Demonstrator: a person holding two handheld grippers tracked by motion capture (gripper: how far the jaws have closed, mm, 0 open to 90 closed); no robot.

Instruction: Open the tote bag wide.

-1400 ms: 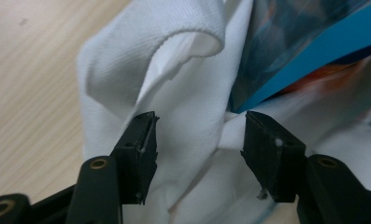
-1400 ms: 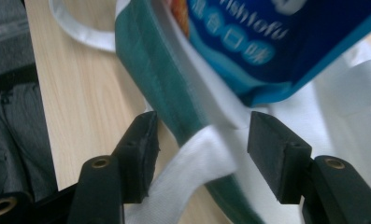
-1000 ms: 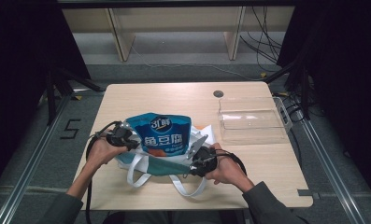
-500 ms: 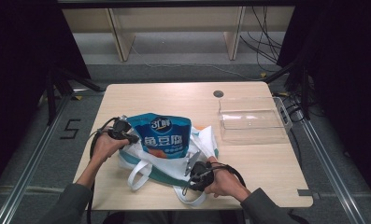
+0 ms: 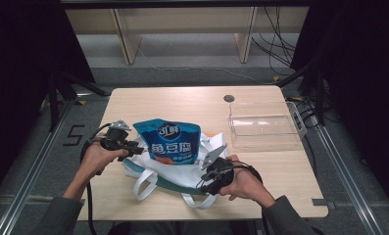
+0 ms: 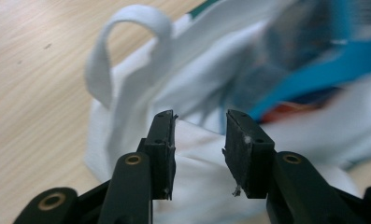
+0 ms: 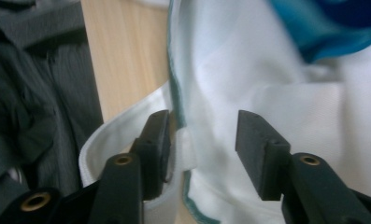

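Now a white tote bag (image 5: 172, 171) with a green edge lies flat near the front middle of the light wooden table (image 5: 192, 100), and a blue snack pouch (image 5: 170, 142) with white characters rests on top of it, toward the far side of the bag. The left gripper (image 5: 135, 150) is held by the person's left hand (image 5: 96, 156) at the left edge of the bag; in the left gripper view (image 6: 199, 149) its jaws stand apart with a moderate gap, white cloth lies between and under them, and they do not press on it. One white handle loop (image 6: 122, 51) of the bag rises in that view beyond the jaws, and the blue pouch (image 6: 323, 51) is blurred at the upper right. The right gripper (image 5: 207, 182) is held by the right hand (image 5: 243, 183) at the near right side of the bag. In the right gripper view (image 7: 204, 154) its jaws are also apart, and the green-trimmed edge of the bag (image 7: 267, 93) and a white strap (image 7: 127, 135) lie just beside the left jaw, but I cannot tell whether they touch it. A clear plastic tray (image 5: 263, 129) stands on the right part of the table, well apart from the bag.
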